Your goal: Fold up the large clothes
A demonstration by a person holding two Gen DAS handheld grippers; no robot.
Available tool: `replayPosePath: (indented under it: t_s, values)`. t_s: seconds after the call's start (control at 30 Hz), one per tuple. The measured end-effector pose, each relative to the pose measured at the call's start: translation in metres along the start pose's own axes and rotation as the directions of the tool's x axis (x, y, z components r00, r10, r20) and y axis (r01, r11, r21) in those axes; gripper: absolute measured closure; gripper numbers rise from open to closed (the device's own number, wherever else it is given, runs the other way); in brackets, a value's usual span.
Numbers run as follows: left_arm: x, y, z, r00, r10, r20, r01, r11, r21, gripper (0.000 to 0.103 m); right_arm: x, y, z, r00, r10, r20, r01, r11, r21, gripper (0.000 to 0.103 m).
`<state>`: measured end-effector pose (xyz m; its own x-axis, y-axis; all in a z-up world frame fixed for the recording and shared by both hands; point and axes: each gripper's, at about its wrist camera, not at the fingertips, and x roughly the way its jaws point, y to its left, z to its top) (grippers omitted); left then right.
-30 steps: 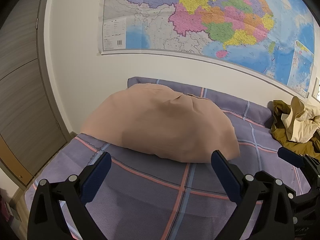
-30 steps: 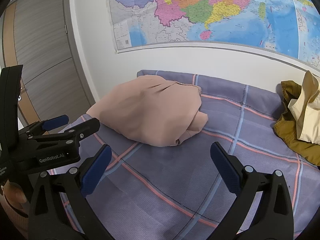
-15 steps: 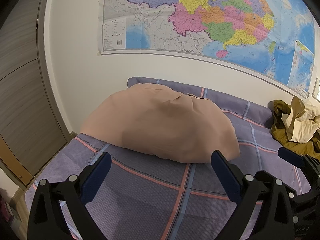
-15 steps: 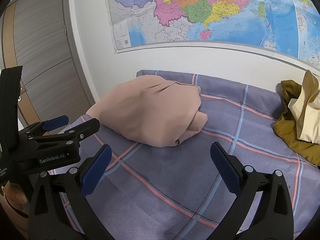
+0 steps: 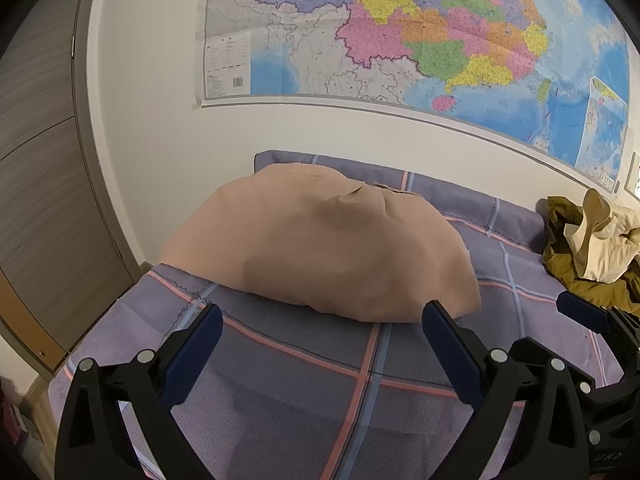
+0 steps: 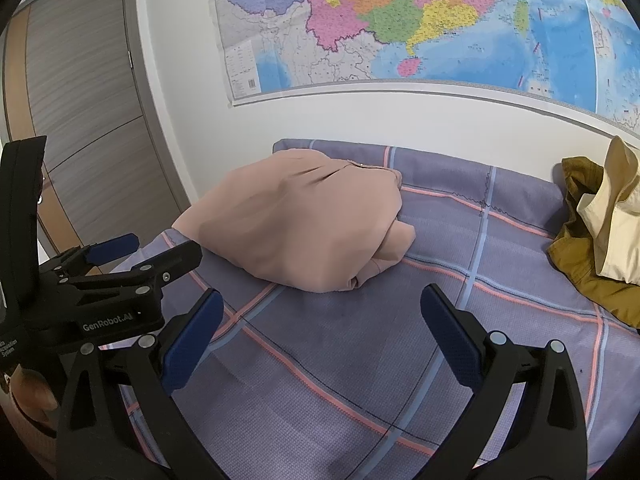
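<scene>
You see matt smooth cloth on the pink garment (image 5: 320,248), coarse woven cloth on the checked bedsheet (image 5: 304,396), glossy paper map (image 5: 400,32), wood-grain door (image 6: 80,92).

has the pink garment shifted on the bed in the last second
No. The pink garment sits at the same spot against the bedsheet's stripes and the wall map's edge.
</scene>
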<state>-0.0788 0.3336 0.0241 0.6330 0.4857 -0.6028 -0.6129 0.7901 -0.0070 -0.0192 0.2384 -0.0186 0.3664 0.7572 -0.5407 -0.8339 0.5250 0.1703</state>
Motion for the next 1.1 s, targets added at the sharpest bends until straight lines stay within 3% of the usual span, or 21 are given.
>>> replayPosePath:
  t_s: [1.1]
  values:
    - [0.0030,-0.0020,-0.0025,1.000,0.000,-0.007,0.000,1.000,0.004,0.007,-0.0019,-0.0007,-0.0011,1.000,0.001,-0.003,-0.001,1.000,0.010,0.005]
